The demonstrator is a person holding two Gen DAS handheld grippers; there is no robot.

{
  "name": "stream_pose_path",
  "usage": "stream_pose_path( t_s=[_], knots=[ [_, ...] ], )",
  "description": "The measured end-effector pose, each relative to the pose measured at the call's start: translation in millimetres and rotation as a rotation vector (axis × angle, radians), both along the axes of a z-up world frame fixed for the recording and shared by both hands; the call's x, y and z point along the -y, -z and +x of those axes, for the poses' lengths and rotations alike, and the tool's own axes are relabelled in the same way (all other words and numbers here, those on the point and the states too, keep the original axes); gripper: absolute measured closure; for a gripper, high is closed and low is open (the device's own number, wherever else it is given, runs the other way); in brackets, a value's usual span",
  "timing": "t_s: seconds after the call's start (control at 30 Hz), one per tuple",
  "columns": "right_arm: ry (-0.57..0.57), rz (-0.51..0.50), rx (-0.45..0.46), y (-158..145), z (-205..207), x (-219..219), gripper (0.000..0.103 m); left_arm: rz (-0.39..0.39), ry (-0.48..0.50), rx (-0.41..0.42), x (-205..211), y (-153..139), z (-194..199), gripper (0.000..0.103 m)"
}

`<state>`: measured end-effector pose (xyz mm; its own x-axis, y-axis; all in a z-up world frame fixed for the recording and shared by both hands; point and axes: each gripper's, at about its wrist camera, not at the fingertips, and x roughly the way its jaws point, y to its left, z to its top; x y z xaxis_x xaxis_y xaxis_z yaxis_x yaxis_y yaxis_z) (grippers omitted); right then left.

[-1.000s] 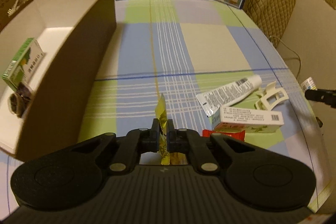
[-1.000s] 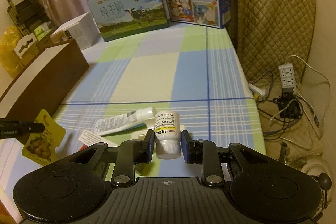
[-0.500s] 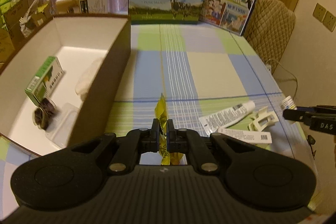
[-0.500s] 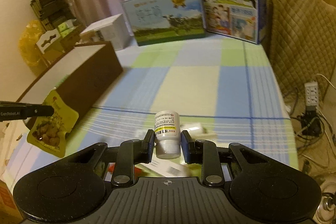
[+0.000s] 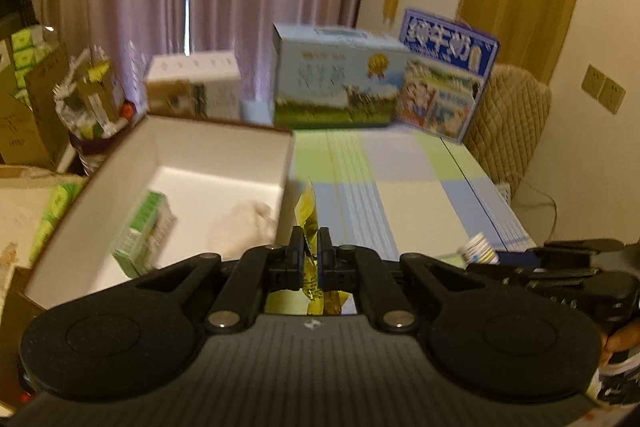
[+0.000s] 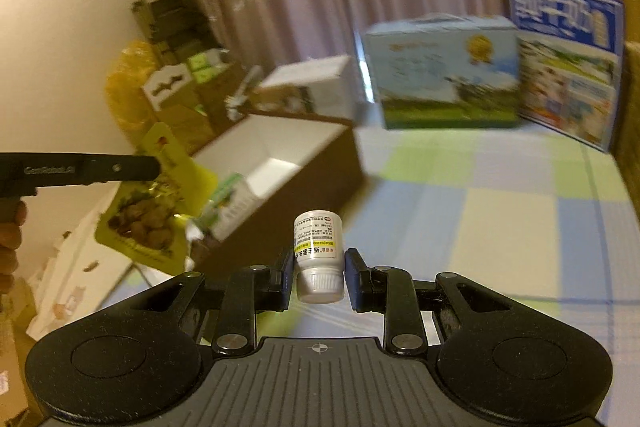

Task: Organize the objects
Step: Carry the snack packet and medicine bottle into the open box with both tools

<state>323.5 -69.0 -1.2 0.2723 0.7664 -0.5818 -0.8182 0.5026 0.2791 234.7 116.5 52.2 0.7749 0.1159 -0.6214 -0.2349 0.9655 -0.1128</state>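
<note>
The left tongs (image 5: 309, 255) are clenched on a flat, glossy yellow foil pouch (image 5: 307, 223), pinched edge-on so it stands as a thin crinkled blade between the black pads. Seen from the right wrist, the same pouch (image 6: 150, 211) hangs broad-side, printed with brown round snacks, in the air near the open cardboard box (image 6: 280, 163). The right tongs (image 6: 318, 275) grasp a small white plastic bottle (image 6: 319, 255), cylindrical, with a ribbed cap toward the camera and a paper label banded in yellow; it is held above the desk (image 6: 500, 211), whose cloth is a smooth check of blue, green and cream. The box (image 5: 224, 147) is rectangular, brown outside and white inside, and holds a green carton (image 5: 142, 231) lying tilted and a soft pale lump, blurred. Two printed milk cartons (image 5: 340, 83) stand upright at the desk's far edge.
</note>
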Motion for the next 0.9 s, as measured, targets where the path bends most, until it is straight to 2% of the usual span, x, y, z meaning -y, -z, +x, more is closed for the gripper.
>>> stream_pose_path(
  t_s=[0.2,0.4,0.57,0.9],
  knots=[
    [-0.057,0.031,0.014,-10.5,-17.0,-53.8,0.079,0.023,-0.046,0.032,-47.7,-15.2,-12.9,0.100],
    [-0.099,0.021,0.015,-6.9,-27.2,-102.7,0.079,0.032,-0.097,0.018,-92.0,-13.6,-22.6,0.100],
    [-0.116,-0.017,0.008,3.0,-36.1,-134.9,0.079,0.027,-0.123,-0.023,-126.8,-0.4,-24.5,0.100],
    [-0.102,-0.087,-0.019,23.4,-46.8,-172.7,0.079,-0.012,-0.148,-0.146,-181.8,42.3,-18.6,0.100]
  ],
)
